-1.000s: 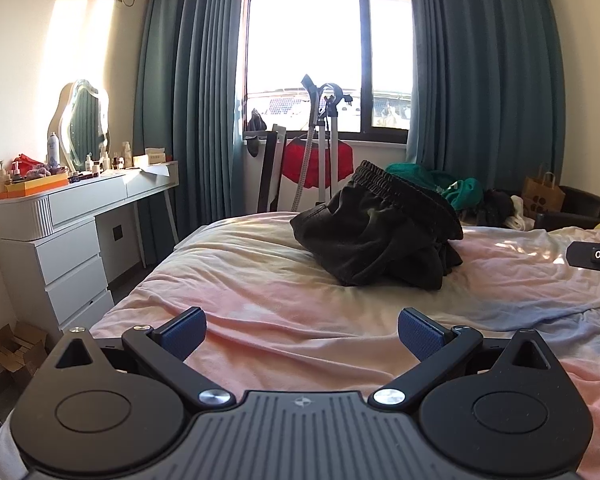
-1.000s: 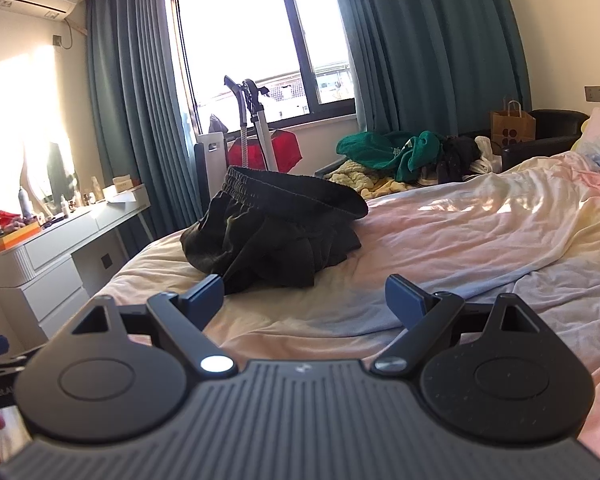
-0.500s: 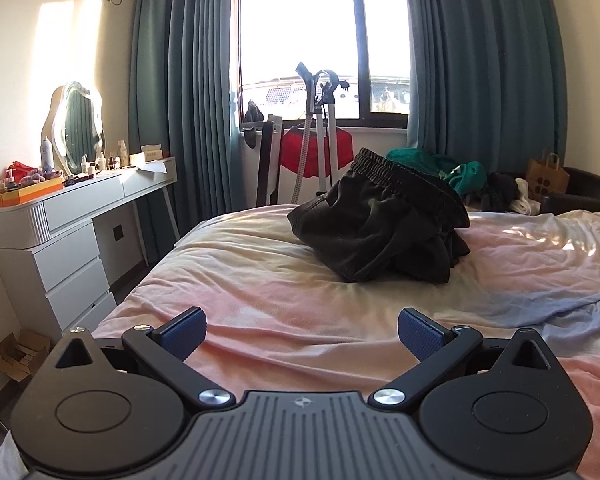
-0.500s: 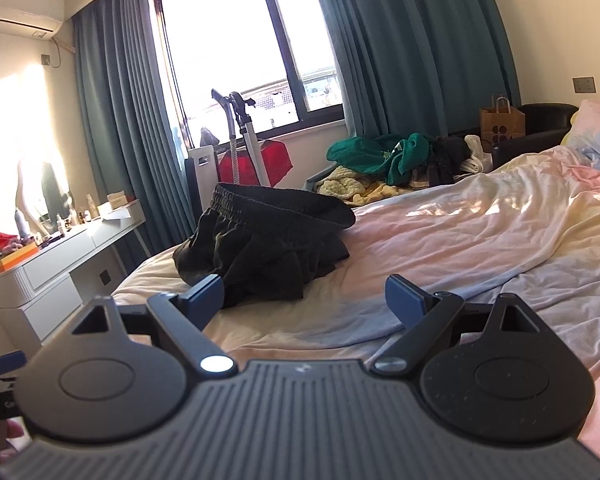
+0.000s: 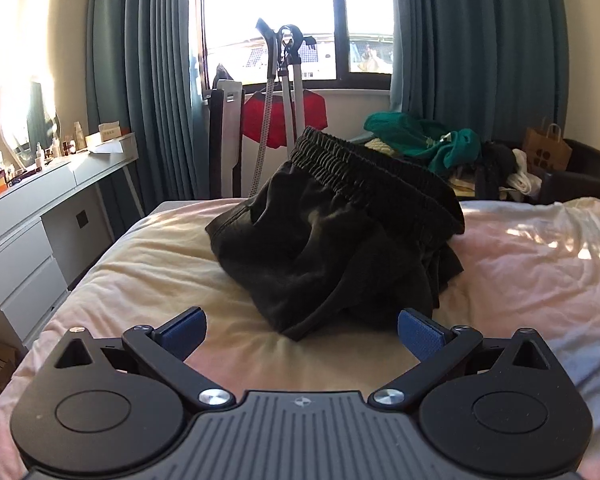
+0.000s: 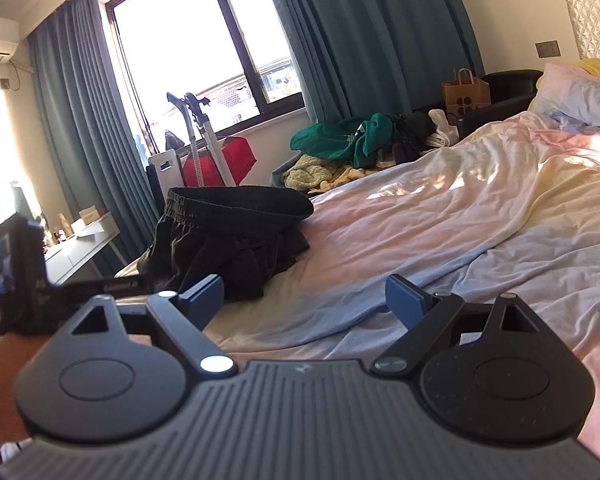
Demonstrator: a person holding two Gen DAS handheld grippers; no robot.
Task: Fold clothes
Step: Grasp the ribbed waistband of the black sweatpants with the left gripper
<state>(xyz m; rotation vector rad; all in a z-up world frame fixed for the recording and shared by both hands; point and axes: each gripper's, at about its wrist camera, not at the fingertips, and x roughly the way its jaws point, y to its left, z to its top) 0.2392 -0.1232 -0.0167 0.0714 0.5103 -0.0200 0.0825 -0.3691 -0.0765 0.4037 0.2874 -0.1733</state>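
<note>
Left wrist: low over the bed (image 5: 148, 264), facing the window, near the black shorts (image 5: 332, 240);
Right wrist: farther right, angled leftward;
Shared: shorts, window

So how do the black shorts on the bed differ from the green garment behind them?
The black shorts lie crumpled on the bed, with the elastic waistband raised on top; the green garment is off the bed, atop a mixed clothes pile by the curtain. The shorts sit just ahead of the open left claw, while the green garment is farther back. Both are unfolded.
</note>
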